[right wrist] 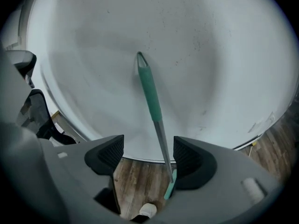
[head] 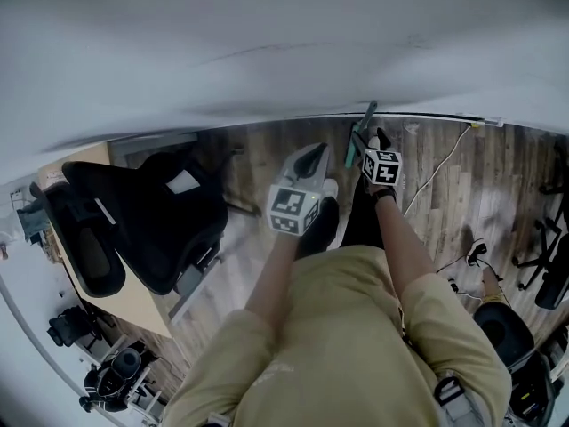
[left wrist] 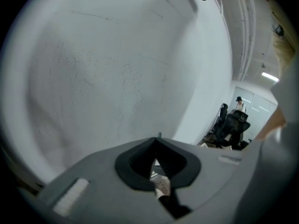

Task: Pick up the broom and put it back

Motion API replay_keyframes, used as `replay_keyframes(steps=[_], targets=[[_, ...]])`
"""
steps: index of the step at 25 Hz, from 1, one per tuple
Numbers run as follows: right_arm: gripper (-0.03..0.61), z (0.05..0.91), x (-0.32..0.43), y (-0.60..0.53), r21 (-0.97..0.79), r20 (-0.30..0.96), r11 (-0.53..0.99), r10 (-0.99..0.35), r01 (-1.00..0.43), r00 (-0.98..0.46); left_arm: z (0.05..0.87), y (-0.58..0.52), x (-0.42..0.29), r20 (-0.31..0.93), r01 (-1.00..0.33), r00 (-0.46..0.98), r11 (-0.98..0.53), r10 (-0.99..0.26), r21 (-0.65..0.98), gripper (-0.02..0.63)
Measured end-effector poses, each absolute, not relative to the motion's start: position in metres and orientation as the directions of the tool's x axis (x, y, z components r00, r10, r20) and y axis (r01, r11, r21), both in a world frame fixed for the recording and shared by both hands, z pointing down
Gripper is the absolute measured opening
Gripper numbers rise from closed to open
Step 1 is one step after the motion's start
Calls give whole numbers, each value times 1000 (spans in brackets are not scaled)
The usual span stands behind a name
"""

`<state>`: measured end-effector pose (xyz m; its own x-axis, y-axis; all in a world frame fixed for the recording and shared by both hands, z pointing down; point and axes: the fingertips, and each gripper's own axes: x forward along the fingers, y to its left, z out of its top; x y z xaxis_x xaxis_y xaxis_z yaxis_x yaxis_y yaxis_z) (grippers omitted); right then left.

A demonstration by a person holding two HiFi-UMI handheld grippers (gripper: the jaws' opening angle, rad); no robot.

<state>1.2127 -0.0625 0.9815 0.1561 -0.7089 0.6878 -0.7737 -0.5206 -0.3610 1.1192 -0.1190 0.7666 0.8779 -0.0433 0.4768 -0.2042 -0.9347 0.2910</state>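
Observation:
The broom (right wrist: 150,93) has a teal grip and a thin metal shaft, and it leans upright against the white wall (right wrist: 196,41). Its shaft passes between the jaws of my right gripper (right wrist: 147,155), close beside the right pad (right wrist: 184,160), while the left pad stands well clear of it. That gripper is open. In the head view the broom (head: 367,114) shows just past the right gripper (head: 366,142) at the foot of the wall. My left gripper (left wrist: 156,160) is shut with nothing in it and faces the wall; it hangs left of the broom (head: 309,160).
A black office chair (head: 151,221) stands by a wooden desk (head: 133,305) to the left. A white cable (head: 436,172) runs across the wood floor on the right, near black stands (head: 551,265). Further chairs and a person (left wrist: 239,104) show far off.

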Motion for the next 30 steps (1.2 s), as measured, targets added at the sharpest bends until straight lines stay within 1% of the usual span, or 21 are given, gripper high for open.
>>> replay_keyframes(steps=[3, 7, 12, 15, 16, 18, 24, 30], targets=[[322, 990, 1224, -74, -344, 692, -518, -704, -783, 162, 767, -124, 1115, 480, -217, 875, -934, -57, 285, 2], [290, 998, 1236, -85, -326, 693, -525, -698, -786, 179, 769, -129, 1103, 501, -239, 862, -931, -72, 277, 2], [279, 1004, 1247, -102, -330, 688, -528, -702, -782, 184, 766, -131, 1098, 504, -223, 862, -937, -61, 268, 2], [232, 1011, 1249, -101, -331, 700, -541, -691, -773, 183, 769, -127, 1096, 511, -214, 858, -939, -50, 268, 2], [204, 1014, 1248, -100, -334, 707, -546, -684, -768, 179, 770, -126, 1096, 512, -211, 858, -940, -46, 268, 2], [117, 1017, 1248, -98, -346, 719, -558, -674, -754, 169, 770, -125, 1097, 509, -201, 860, -943, -40, 267, 2], [117, 998, 1218, -77, -337, 732, -543, -664, -769, 149, 766, -120, 1096, 498, -177, 867, -945, -17, 276, 2], [112, 961, 1194, -29, -311, 739, -603, -640, -734, 213, 744, -112, 1101, 461, -135, 887, -944, 19, 300, 2]])
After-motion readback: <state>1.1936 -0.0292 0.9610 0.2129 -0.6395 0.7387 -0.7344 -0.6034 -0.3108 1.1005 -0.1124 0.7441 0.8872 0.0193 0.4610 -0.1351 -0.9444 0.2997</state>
